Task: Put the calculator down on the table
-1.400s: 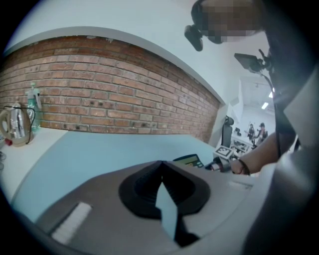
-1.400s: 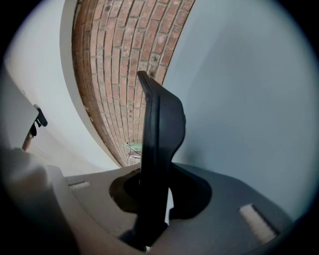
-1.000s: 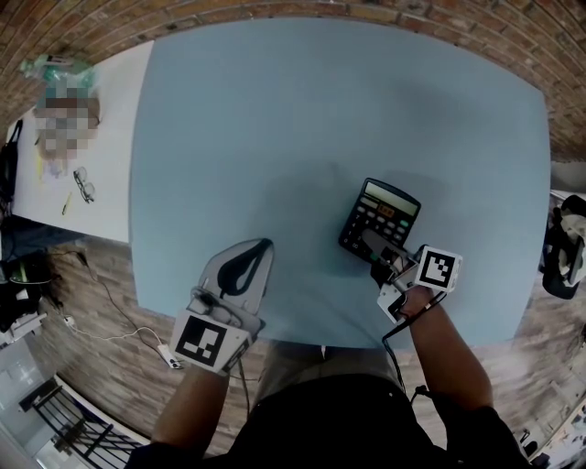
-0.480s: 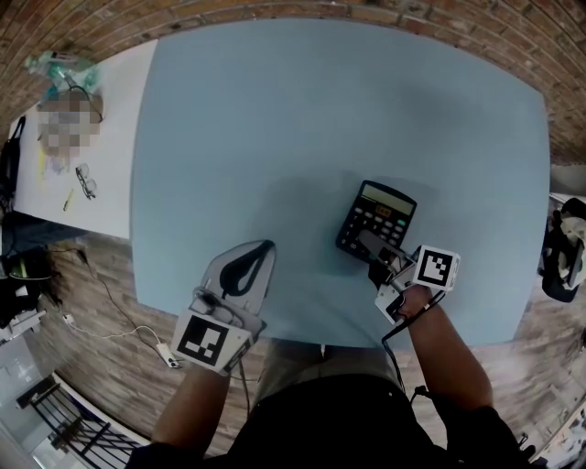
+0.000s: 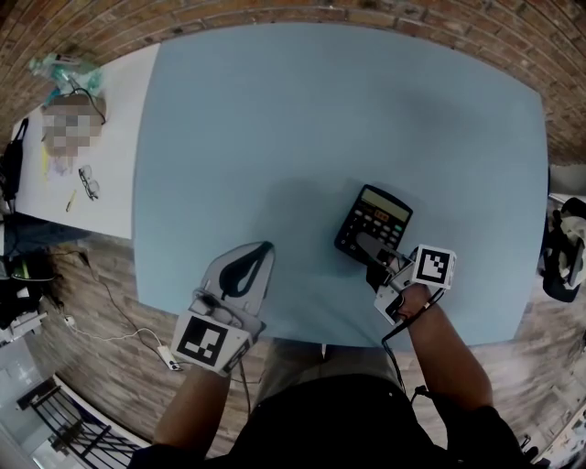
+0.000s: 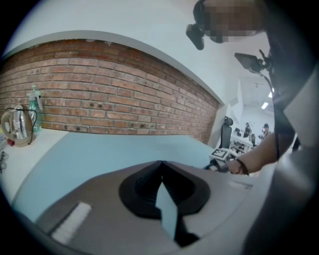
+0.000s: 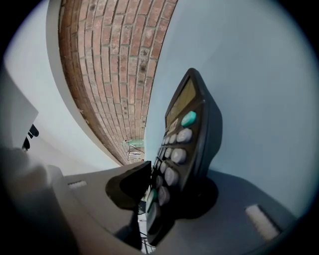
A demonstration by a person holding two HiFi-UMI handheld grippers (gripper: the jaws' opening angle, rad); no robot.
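1. From the head view we see a pale blue table (image 5: 275, 110) with a brick wall (image 5: 275, 11) beyond its far edge. The calculator (image 5: 374, 220) lies on the table's near right part, display toward the table's far edge. The right gripper (image 5: 368, 249) has the calculator's near end between its jaws. The left gripper (image 5: 265, 245) is over the table's near edge, left of the middle.
2. In the left gripper view we look across the table (image 6: 99, 149) to the brick wall (image 6: 99, 99). The left gripper (image 6: 160, 164) is clenched tip to tip on nothing.
3. In the right gripper view, against the table (image 7: 249, 74), the right gripper (image 7: 164, 184) has just been opening its jaws. The calculator (image 7: 187, 134) stands between them, its back against one jaw. We see a slit of light between its keys and the other pad, so the grip is released.
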